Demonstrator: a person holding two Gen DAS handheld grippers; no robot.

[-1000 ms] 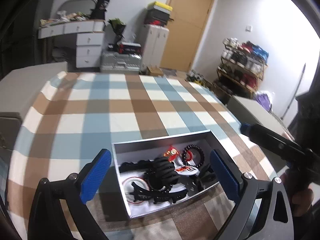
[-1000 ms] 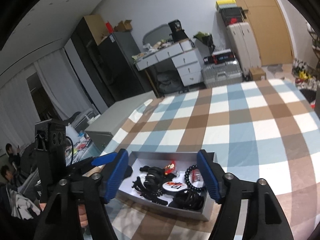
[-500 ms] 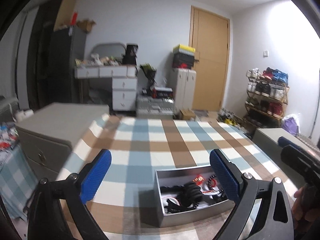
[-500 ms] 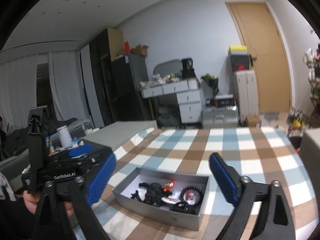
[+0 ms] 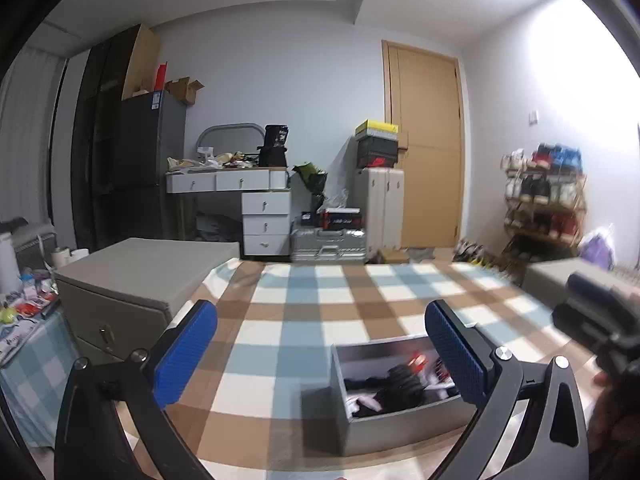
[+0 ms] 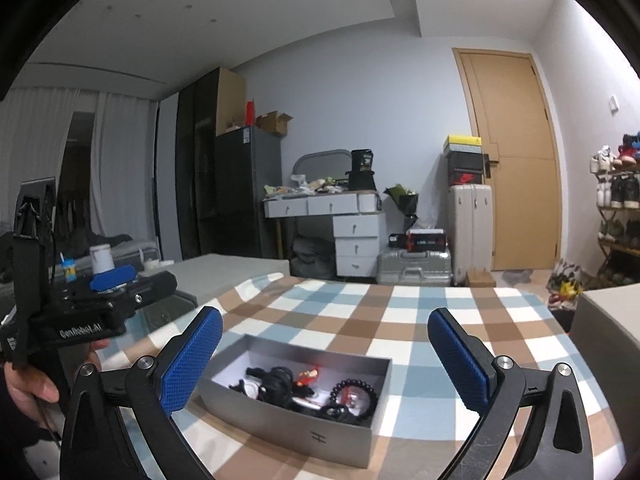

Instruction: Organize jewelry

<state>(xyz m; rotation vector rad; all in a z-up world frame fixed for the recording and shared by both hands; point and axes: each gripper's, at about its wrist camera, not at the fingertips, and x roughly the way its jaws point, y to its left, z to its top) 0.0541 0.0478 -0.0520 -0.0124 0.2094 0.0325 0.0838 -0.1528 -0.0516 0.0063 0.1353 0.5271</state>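
A grey open box sits on the checked tablecloth. It holds a black bead bracelet, a black hair claw, a small red charm and other dark pieces. My right gripper is open wide, hovering just short of the box with nothing between its blue pads. My left gripper is also open and empty. From its side the box lies low on the right, partly behind the right finger. A hand holds the left tool.
A grey cabinet stands off the table's left edge and another off the right. Behind are a white desk with drawers, suitcases, a shoe rack and a wooden door.
Both cameras have tipped up from looking down into the box to nearly level, so the box now sits low in view. The right jaws have spread wider.
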